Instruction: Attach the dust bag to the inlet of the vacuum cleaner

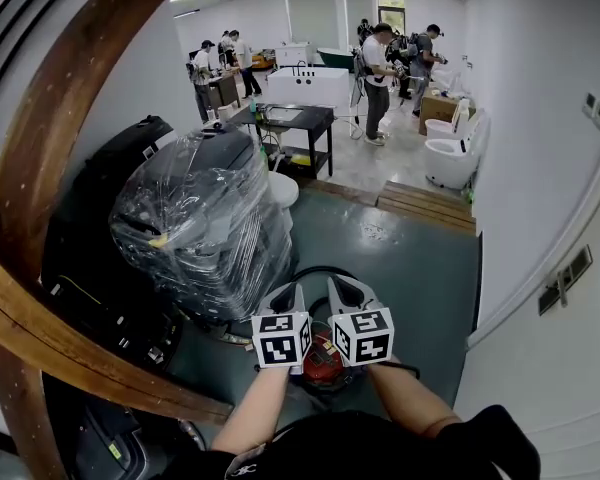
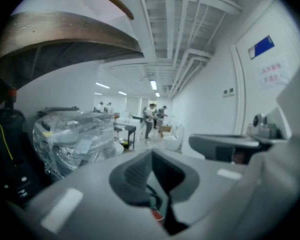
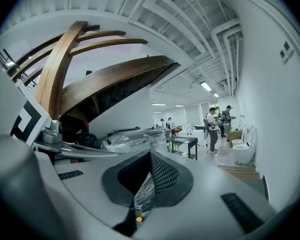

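Both grippers are held up side by side, pointing out over the floor. In the head view the left gripper (image 1: 287, 294) and the right gripper (image 1: 342, 288) nearly touch each other. Under them lies the red vacuum cleaner (image 1: 323, 363), mostly covered by the marker cubes. Its black hose (image 1: 320, 270) loops on the floor just beyond. In the left gripper view the left gripper (image 2: 152, 156) has its pads together with nothing gripped. The right gripper (image 3: 150, 157) is likewise shut and empty in its own view. No dust bag shows in any view.
A tall stack wrapped in clear plastic (image 1: 205, 223) stands close on the left, with black cases (image 1: 90, 268) behind it. Curved wooden beams (image 1: 50, 148) cross the left side. A white wall (image 1: 550, 218) runs along the right. People stand by a black table (image 1: 298, 118) far back.
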